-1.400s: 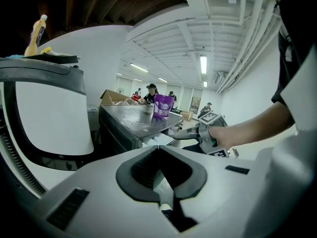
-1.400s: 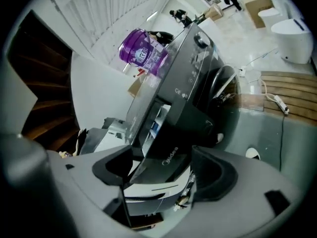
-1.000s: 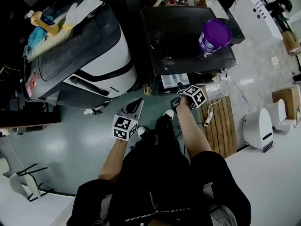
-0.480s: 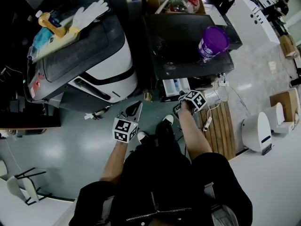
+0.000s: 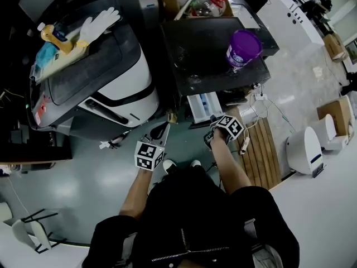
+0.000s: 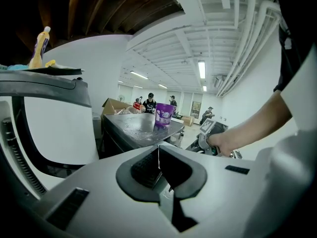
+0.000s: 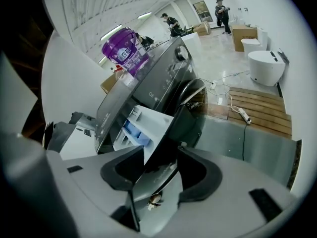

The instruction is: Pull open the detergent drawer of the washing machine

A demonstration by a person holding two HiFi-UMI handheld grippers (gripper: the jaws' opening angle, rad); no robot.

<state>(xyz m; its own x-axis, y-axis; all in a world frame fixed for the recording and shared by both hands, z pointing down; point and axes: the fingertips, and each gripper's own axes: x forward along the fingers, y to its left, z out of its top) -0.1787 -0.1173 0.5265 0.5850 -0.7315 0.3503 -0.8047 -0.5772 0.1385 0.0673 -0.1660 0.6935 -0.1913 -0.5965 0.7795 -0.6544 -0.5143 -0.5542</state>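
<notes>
Left machine: grey-and-white machine (image 5: pixel 106 77) in the head view's upper left, with a white glove (image 5: pixel 99 17) and a yellow bottle (image 5: pixel 54 33) on its lid. The left gripper view catches only the bottle.
Left gripper: left gripper (image 5: pixel 160 130) at lower centre, jaws closed together on nothing (plain in its own view).
Detergent drawer: detergent drawer (image 5: pixel 202 106) at centre, pulled out of the dark washing machine (image 5: pixel 206 49), white tray with blue insert.
Right gripper: right gripper (image 7: pixel 161 155) jaws have just been closing and clamp the drawer's dark front panel. The head view hides this.
Writing: the purple tub (image 5: pixel 244 47) label and the control-panel print are too small to read.
</notes>
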